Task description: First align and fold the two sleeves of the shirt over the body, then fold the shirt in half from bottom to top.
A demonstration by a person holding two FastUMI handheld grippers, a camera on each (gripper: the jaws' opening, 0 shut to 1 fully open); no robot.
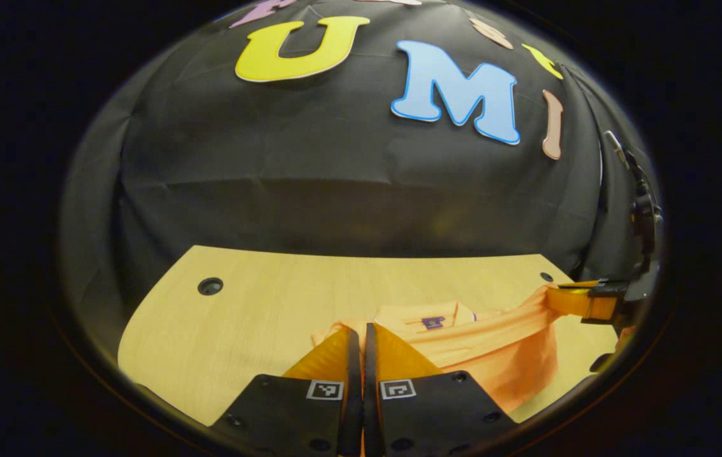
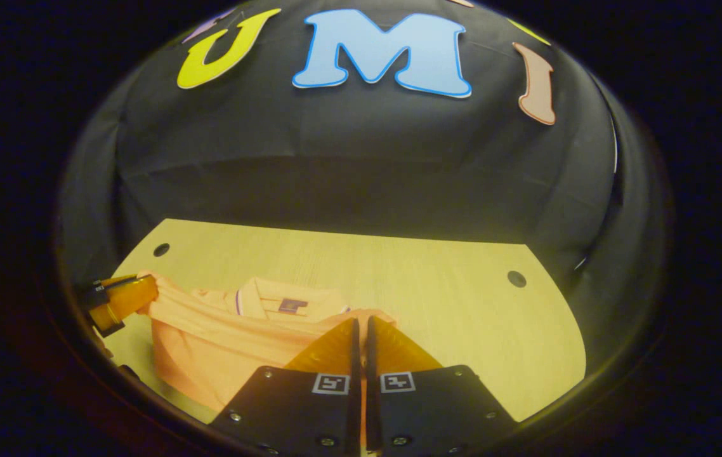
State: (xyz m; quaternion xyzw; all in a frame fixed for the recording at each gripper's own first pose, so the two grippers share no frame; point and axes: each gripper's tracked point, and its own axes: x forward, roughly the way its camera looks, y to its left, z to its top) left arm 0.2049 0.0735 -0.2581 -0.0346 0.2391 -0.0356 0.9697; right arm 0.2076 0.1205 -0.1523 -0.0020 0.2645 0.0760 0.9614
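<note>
Both my jaws are clamped nearly flat, just a sliver of gap between the fingers. My left gripper (image 1: 361,330) pinches a corner of the orange polo shirt (image 1: 494,346), cloth caught between the fingers at the tips. My right gripper (image 2: 361,324) pinches the opposite corner the same way. The shirt (image 2: 221,343) hangs stretched between the two, its held edge lifted taut and the lower part draping onto the light wood table (image 2: 437,298). The collar with a purple tag (image 2: 291,306) faces up near the shirt's far side. The far gripper at each view's edge also grips cloth at its tip.
</note>
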